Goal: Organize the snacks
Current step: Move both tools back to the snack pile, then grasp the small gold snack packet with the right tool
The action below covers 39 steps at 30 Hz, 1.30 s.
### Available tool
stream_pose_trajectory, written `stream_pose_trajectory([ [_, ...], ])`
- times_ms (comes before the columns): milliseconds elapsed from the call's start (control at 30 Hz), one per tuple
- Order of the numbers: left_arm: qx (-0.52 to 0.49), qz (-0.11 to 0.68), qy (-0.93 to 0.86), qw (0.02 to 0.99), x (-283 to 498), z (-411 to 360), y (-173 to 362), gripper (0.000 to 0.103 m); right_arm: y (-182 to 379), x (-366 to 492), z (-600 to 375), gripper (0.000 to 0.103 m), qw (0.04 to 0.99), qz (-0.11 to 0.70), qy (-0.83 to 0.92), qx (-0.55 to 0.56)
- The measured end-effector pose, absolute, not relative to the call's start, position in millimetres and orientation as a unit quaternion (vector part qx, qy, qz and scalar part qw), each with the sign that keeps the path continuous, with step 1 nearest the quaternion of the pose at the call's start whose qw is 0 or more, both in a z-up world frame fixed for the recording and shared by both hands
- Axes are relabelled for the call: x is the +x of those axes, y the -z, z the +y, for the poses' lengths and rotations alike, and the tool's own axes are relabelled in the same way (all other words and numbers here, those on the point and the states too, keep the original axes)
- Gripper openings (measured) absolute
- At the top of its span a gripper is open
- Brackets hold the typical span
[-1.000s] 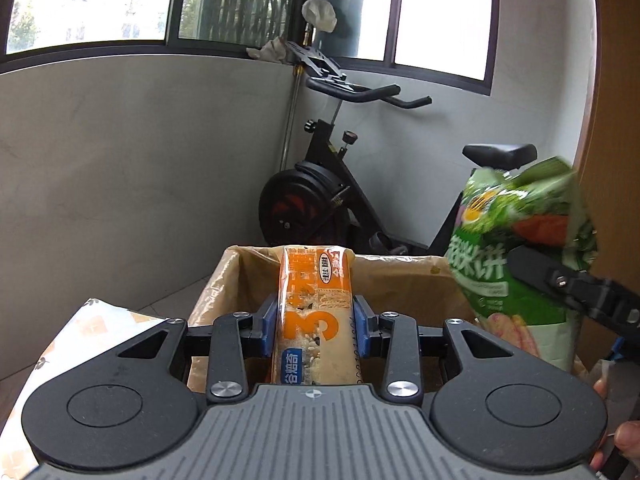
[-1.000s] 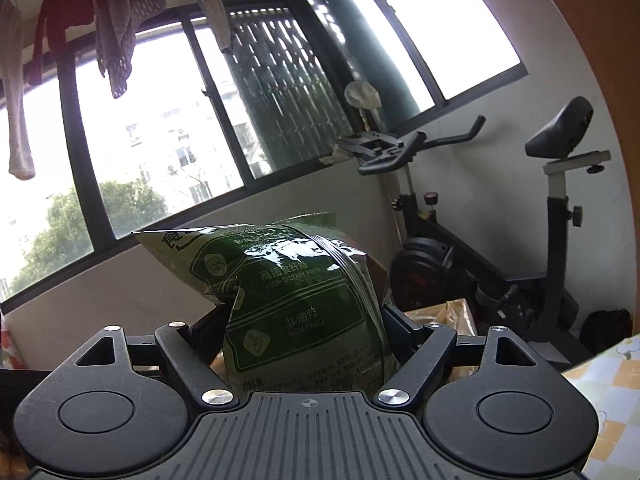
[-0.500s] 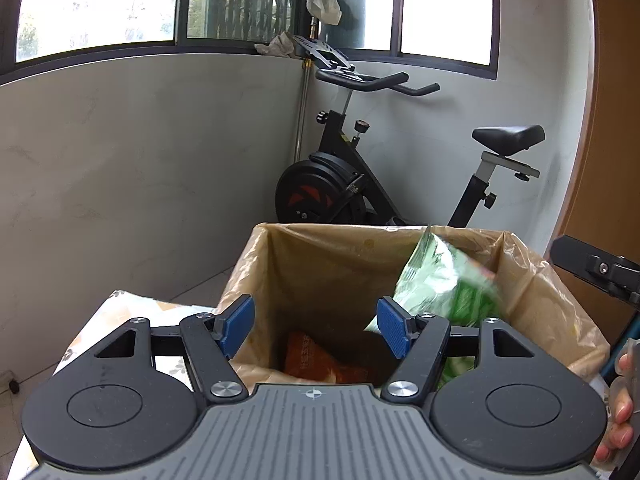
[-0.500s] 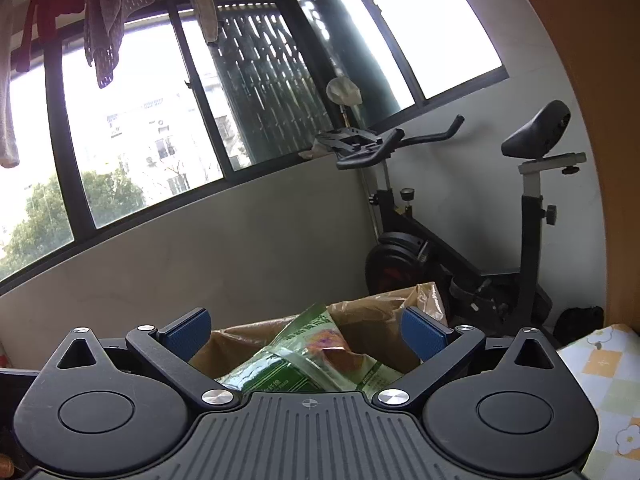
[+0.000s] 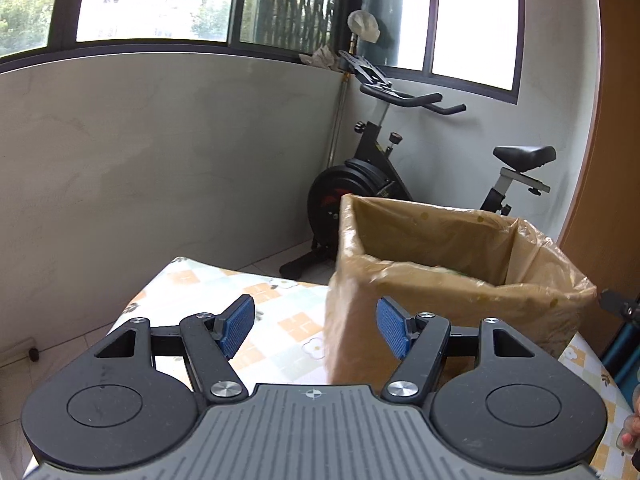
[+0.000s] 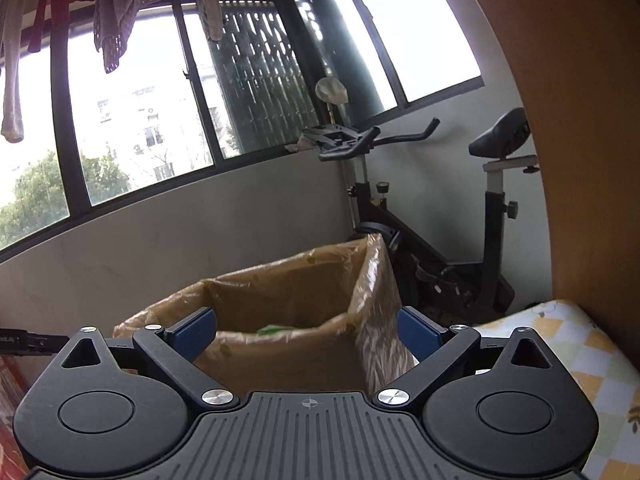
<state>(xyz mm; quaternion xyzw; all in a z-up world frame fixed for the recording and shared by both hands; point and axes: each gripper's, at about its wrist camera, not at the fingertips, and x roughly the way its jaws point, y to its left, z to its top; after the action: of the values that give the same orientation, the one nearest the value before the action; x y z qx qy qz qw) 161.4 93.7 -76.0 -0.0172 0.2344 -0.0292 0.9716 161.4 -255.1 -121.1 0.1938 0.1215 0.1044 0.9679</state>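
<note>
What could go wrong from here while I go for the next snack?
1. The left gripper sits close to the near corner of the bag-lined box; a careless swing could nudge or tip it.
2. The liner's loose plastic rim flares near the right gripper, whose jaws have just been closing with nothing between them; a fingertip could snag it.
3. The box stands close to the tablecloth's far edge, so a shove might push it off.
</note>
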Motion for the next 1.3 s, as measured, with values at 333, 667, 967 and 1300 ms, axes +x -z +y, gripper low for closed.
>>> stream_pose_trajectory([
  [333, -0.058, 0.266, 0.006, 0.962, 135.9, 128.1, 115.6, 0.070, 190.0, 133.7, -214.7, 0.077, 0.959, 0.225, -0.120, 0.127],
  [667, -0.061, 0.310, 0.026, 0.948, 129.8, 120.6, 165.3, 0.070, 242.3, 117.8, -172.9, 0.077, 0.923, 0.335, -0.191, -0.016],
  [967, -0.061, 0.325, 0.027, 0.944, 132.0, 121.4, 181.5, 0.070, 252.7, 138.1, -155.0, 0.083, 0.905, 0.363, -0.208, -0.074],
  [1300, -0.073, 0.345, 0.022, 0.935, 126.3, 119.0, 202.0, 0.069, 258.5, 160.5, -137.6, 0.094, 0.907, 0.361, -0.209, -0.056],
])
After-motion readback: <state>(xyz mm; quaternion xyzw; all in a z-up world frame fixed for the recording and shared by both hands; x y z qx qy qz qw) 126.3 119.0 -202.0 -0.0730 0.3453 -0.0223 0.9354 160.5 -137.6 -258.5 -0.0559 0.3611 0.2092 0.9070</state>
